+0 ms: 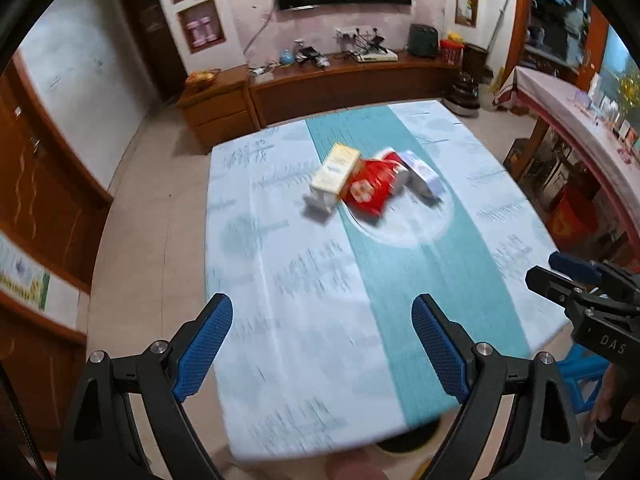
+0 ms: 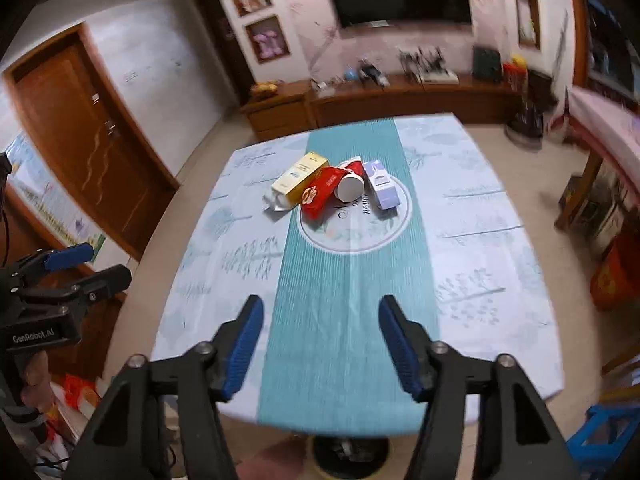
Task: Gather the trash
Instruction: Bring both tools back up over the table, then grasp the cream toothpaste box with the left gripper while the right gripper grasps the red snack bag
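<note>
Trash pile is sitting mid-table: yellow box, red pack, paper cup, purple box. Both grippers, left and right, are hovering wide apart, holding nothing. All look light, crushable; I'm suggesting pinching box sides gently.

1. A cluster of trash is sitting near the middle of the bench, towards its far half.
2. In the cluster, a tall carton is lying leftmost, leaning over a crumpled wrapper.
3. A flat packet is lying just right of the carton, touching it.
4. A paper cup is lying on its side between the packet and a small box, which is sitting rightmost.
5. A long cabinet is standing behind the bench, against the wall.
</note>
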`<state>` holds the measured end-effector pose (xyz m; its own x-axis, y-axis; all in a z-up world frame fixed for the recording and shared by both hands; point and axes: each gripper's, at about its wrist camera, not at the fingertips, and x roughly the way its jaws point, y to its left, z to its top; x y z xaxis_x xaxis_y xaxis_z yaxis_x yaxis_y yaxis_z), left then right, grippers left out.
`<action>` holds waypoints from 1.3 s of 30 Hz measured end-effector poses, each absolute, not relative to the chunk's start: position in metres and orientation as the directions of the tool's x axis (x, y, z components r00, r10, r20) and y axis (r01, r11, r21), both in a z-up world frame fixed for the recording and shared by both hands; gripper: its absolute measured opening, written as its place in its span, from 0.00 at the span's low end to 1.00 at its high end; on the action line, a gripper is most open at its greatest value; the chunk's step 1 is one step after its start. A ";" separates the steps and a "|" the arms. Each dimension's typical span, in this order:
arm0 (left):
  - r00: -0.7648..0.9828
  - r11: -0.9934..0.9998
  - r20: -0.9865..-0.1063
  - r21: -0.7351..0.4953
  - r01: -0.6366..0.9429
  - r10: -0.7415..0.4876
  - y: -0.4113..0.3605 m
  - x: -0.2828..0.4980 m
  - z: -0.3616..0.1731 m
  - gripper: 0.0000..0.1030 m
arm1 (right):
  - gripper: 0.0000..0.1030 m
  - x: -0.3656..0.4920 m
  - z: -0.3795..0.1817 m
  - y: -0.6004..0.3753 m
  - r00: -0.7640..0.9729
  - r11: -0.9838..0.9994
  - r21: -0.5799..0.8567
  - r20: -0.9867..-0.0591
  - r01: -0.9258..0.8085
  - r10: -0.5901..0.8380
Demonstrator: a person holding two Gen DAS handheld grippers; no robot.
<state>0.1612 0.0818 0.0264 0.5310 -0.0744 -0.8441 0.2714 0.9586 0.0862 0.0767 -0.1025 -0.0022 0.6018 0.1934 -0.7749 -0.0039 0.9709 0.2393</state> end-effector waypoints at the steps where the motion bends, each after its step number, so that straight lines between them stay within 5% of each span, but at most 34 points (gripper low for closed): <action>1: 0.522 0.954 -0.849 0.083 0.288 -0.083 0.083 0.178 0.024 0.87 | 0.50 0.095 -0.007 -0.103 0.587 0.961 0.275 -0.782 0.023 0.210; 11: 0.361 0.903 -0.923 0.039 0.427 -0.131 0.069 0.359 -0.055 0.87 | 0.48 0.251 -0.078 -0.092 0.504 0.880 0.419 -0.822 0.223 0.264; 18: 0.263 0.889 -0.952 -0.017 0.457 -0.153 0.057 0.411 -0.099 0.87 | 0.44 0.313 -0.134 -0.089 0.468 0.830 0.462 -0.835 0.312 0.289; 21: 0.242 0.880 -0.957 -0.029 0.475 -0.163 0.051 0.423 -0.108 0.87 | 0.39 0.327 -0.150 -0.085 0.462 0.811 0.485 -0.831 0.327 0.311; 24: 0.224 0.872 -0.961 -0.034 0.488 -0.162 0.045 0.434 -0.118 0.87 | 0.21 0.336 -0.161 -0.082 0.456 0.803 0.505 -0.823 0.317 0.337; 28: 0.198 0.863 -0.967 -0.041 0.504 -0.162 0.035 0.444 -0.130 0.87 | 0.09 0.331 -0.165 -0.084 0.471 0.794 0.522 -0.811 0.313 0.348; 37: 0.152 0.852 -0.981 -0.022 0.524 -0.119 0.010 0.459 -0.164 0.87 | 0.06 0.290 -0.153 -0.097 0.486 0.803 0.495 -0.819 0.332 0.304; 39: 0.150 0.852 -0.983 -0.009 0.523 -0.102 0.007 0.460 -0.171 0.72 | 0.06 0.283 -0.153 -0.101 0.486 0.797 0.499 -0.819 0.340 0.305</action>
<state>0.4602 0.0075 -0.1711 0.1502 -0.1020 -0.9834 0.5230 0.8523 -0.0085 0.2825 -0.1012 -0.1529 0.4863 0.3049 -0.8189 0.3404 0.7970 0.4989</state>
